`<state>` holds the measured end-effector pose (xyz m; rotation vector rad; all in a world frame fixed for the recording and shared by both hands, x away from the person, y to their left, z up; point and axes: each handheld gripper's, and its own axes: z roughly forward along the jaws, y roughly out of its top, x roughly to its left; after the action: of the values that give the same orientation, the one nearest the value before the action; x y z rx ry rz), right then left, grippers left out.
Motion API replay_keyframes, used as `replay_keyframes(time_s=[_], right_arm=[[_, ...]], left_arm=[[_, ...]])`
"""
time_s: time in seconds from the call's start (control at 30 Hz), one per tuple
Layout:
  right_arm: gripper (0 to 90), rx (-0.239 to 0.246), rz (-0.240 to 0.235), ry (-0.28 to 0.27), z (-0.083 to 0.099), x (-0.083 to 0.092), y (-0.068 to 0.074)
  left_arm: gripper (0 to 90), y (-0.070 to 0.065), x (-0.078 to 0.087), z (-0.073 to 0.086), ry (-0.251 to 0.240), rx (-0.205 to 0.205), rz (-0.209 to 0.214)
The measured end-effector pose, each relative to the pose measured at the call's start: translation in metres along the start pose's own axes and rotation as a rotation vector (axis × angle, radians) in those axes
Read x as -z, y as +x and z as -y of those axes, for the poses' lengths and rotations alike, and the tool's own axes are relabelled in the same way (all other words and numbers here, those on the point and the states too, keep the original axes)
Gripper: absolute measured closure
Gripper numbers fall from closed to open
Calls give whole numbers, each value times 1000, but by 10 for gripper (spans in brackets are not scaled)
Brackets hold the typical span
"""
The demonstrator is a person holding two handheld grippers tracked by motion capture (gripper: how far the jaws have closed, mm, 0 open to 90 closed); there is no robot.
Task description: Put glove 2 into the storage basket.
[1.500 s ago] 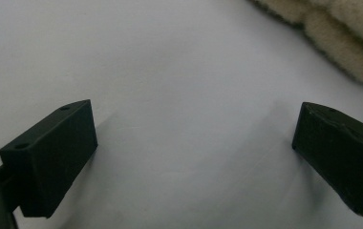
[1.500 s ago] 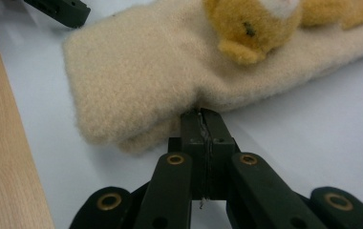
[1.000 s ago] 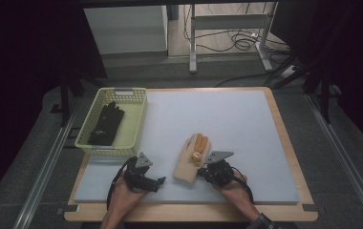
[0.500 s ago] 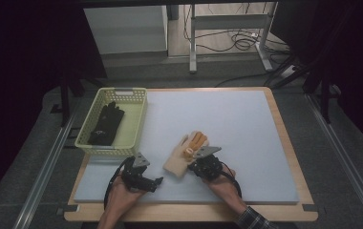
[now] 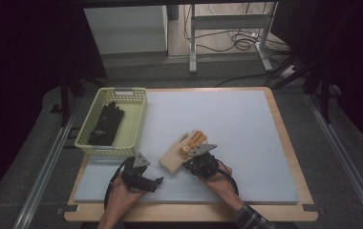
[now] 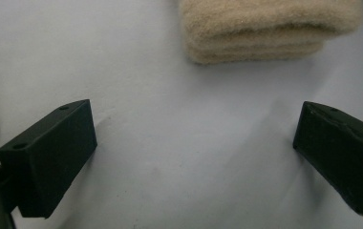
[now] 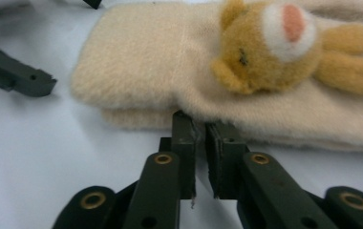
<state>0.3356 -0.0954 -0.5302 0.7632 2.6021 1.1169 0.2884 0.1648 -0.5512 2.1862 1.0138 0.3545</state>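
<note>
Right tongs [image 7: 198,131] just opening a crack, tips touching edge of beige bear glove [image 7: 179,71], nothing pinched. Left tongs [image 6: 194,148] wide apart, released. Glove flat on desk [image 5: 246,124], near basket [image 5: 136,119].

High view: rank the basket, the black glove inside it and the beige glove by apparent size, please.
1. Basket, largest.
2 and 3. Black glove and beige glove look about alike; the beige one is partly covered by the right tongs, so I won't rank them.
</note>
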Motion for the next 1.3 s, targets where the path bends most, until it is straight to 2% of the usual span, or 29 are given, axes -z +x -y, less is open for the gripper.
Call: replay_keyframes(time_s=[0.3,0.43,0.63,0.77,0.9,1.13,1.23,1.3], right_arm=[[630,2,35,-2,7,28,-9],[525,-4,77,-2,14,41,-20],[337,-42,134,-15,27,58,-37],[234,-98,161,-27,38,68,-50],[180,-134,215,-24,50,76,-62],[101,-159,292,34,70,84,-74],[81,-151,309,58,75,83,-76],[66,-160,304,41,79,83,-77]], left_arm=[[11,0,0,0,-1,0,-1],[11,0,0,0,1,-1,0],[11,0,0,0,0,0,0],[13,0,0,0,-1,0,0],[15,0,0,0,-1,1,2],[16,0,0,0,-1,1,1],[16,0,0,0,-1,-1,-2],[16,0,0,0,-4,1,-2]])
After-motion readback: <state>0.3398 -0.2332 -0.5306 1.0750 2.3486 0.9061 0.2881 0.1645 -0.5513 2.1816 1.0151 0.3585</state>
